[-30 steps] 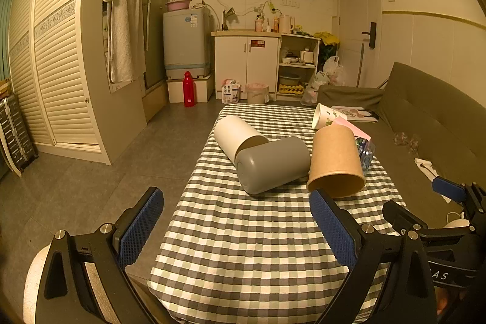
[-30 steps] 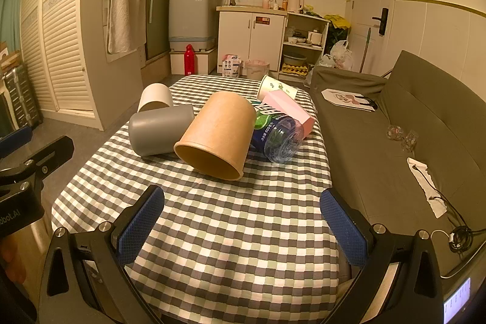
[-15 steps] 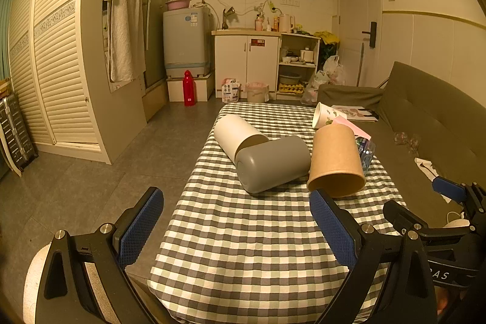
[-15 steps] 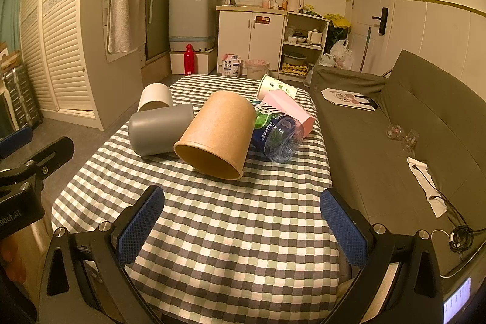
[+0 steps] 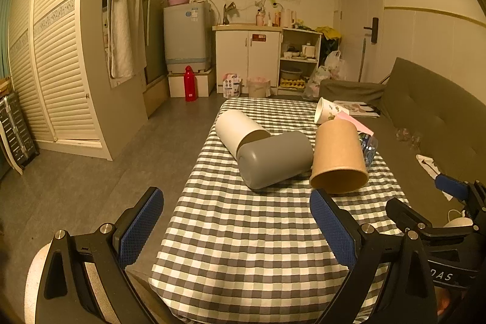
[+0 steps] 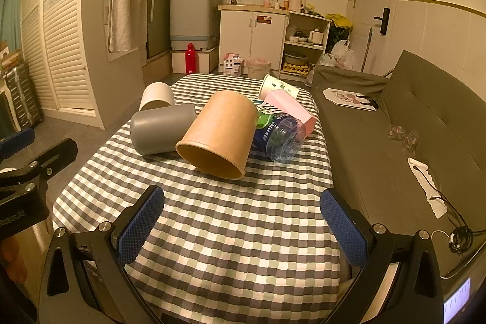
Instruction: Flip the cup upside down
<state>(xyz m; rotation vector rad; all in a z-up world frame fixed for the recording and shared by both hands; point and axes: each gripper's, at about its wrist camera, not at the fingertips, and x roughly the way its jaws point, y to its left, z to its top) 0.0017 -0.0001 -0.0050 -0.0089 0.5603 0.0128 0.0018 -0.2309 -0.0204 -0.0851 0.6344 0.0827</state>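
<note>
Fingers on both tools spread wide, nothing between the blue pads. Left gripper [image 5: 237,220] hovers over the near end of the checked-cloth tabletop [image 5: 243,248]; right gripper [image 6: 243,220] likewise over the near end in its own view. From the left wrist camera I see the right tool at about 4 o'clock, past the tabletop's edge.

Brown paper cup [image 6: 220,134] lies on its side mid-tabletop, open mouth toward me and tipped down to the cloth, closed base pointing away. In the right view it sits at 12 o'clock from the fingers, well apart from them. In the left view the same cup [image 5: 338,158] is at 1 o'clock.

Grey plastic cup [image 6: 162,129], also on its side, touches the brown one at its 9 o'clock. White cylindrical cup [image 6: 156,96] lies behind the grey one at 11 o'clock, touching it.

At the brown cup's 3 o'clock, clear plastic water bottle with blue-green label [image 6: 278,135] lies flat, base toward me, against the cup's wall. Pink box [image 6: 291,108] rests just behind the bottle. Printed white paper cup [image 6: 278,87] lies on its side at the far edge.

Dark green sofa [image 6: 425,117] runs along the tabletop's 3 o'clock side.
</note>
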